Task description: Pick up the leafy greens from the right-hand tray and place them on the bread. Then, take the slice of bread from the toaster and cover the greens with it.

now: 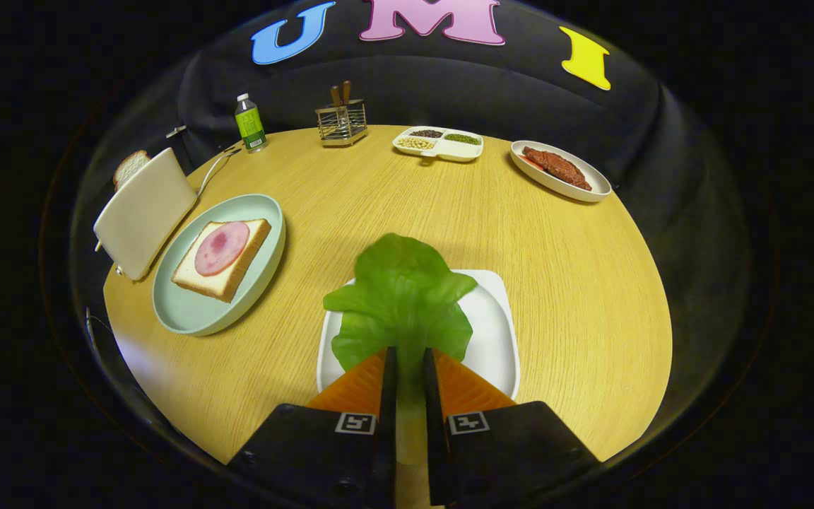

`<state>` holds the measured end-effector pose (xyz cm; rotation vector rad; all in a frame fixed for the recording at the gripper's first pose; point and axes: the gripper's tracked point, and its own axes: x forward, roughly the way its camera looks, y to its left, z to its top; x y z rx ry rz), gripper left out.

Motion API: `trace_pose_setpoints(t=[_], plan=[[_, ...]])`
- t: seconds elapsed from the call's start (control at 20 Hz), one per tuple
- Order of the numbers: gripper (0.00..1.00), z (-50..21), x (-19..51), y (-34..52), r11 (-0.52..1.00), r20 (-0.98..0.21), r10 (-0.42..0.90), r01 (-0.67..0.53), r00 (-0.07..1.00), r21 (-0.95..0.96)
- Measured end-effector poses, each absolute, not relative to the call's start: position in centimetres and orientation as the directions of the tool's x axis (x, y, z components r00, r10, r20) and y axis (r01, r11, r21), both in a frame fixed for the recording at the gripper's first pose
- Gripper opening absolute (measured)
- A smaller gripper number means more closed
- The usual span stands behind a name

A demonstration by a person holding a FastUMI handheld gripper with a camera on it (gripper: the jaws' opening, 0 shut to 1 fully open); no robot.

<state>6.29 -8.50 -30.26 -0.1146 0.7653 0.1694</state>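
Note:
A green leaf of lettuce (pixel 401 297) fans out ahead of my fingers, its pale stem pinched between them. My gripper (pixel 410 364) is shut on that stem, and the leaf hangs over the white square tray (pixel 495 332). To the left, a pale green plate (pixel 195 314) holds a slice of bread (pixel 227 272) topped with a round pink slice of ham (pixel 221 247). Beyond the plate stands a cream toaster (pixel 144 212) with a second slice of bread (pixel 129 168) poking out of its top.
Along the round wooden table's far side stand a green-labelled bottle (pixel 250 124), a wire utensil rack (pixel 341 121), a divided dish of beans (pixel 438 142) and an oval plate of red meat (pixel 559 170). A cord (pixel 213 170) runs from the toaster.

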Motion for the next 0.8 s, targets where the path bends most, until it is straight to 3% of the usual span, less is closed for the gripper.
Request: trace_pose_setpoints(t=[0.1,0.2,0.25,0.8], plan=[[0.22,-30.3,6.4,-8.6,0.981,-0.707,0.117,-0.191,0.698,-0.027],[0.09,-30.2,6.4,-8.6,0.985,-0.710,0.118,-0.174,0.695,-0.007],[0.07,-30.4,6.4,-8.7,0.985,-0.716,0.116,-0.174,0.689,-0.007],[0.05,-26.2,6.2,-8.3,0.992,-0.690,0.097,-0.127,0.717,0.008]])
